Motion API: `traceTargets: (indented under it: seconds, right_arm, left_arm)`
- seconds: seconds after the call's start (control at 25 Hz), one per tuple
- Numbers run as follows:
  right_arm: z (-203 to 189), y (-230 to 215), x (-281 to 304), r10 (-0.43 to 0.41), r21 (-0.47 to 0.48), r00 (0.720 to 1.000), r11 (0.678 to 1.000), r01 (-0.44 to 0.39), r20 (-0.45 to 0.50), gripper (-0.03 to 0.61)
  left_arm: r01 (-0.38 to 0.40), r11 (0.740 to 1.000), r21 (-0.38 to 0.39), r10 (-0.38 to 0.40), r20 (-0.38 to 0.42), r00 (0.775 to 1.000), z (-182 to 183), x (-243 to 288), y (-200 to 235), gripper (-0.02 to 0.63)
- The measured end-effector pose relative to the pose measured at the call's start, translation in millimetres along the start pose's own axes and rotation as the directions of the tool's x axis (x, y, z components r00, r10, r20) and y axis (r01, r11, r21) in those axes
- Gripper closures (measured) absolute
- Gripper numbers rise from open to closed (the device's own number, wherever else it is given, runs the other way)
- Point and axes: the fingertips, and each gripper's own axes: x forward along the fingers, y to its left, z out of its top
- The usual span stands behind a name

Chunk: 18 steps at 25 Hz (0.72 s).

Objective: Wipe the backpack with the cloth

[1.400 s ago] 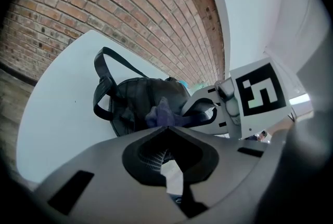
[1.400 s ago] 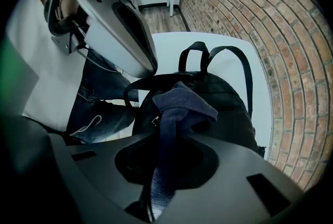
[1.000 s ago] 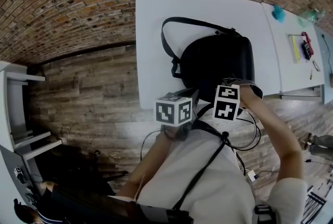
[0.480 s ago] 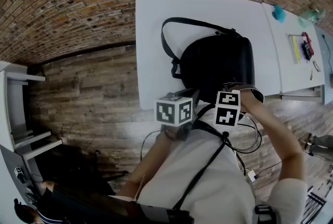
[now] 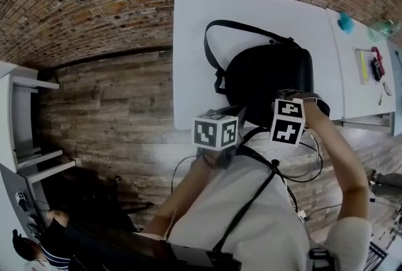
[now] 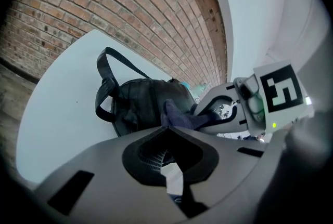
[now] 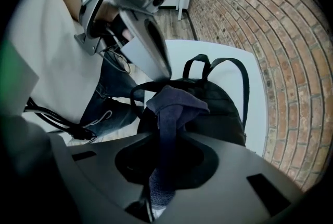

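Note:
A black backpack [image 5: 270,75] lies on the white table [image 5: 188,43], its strap looped toward the brick wall. My right gripper [image 5: 290,101] hovers at the backpack's near edge, shut on a dark blue cloth [image 7: 174,106] that bunches above the jaws, just over the backpack [image 7: 218,108]. My left gripper [image 5: 233,116] is close beside it, also at the near edge; its jaws meet with nothing between them. In the left gripper view the cloth [image 6: 179,118] hangs from the right gripper [image 6: 237,106] in front of the backpack [image 6: 138,103].
A second white table [image 5: 361,84] adjoins on the right, carrying teal items [image 5: 345,21] and small yellow and red things [image 5: 369,64]. A brick wall lies beyond the table. Wooden floor and a white shelf [image 5: 19,125] are on the left. Cables [image 5: 308,166] trail by my body.
The head view has shifted a little, so the table sits slightly further right. Both grippers stay at the backpack's near edge, with the cloth still held.

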Motion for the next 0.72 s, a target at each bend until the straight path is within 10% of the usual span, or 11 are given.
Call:
traceTargets:
  seconds: [0.72]
  right_arm:
    - [33,-162,20,-0.249,0.213,0.966,0.949,0.231,0.063,0.523]
  left_arm:
    - [-0.004,1.000,0.009,0.004,-0.012,1.000,8,5,3,0.608]
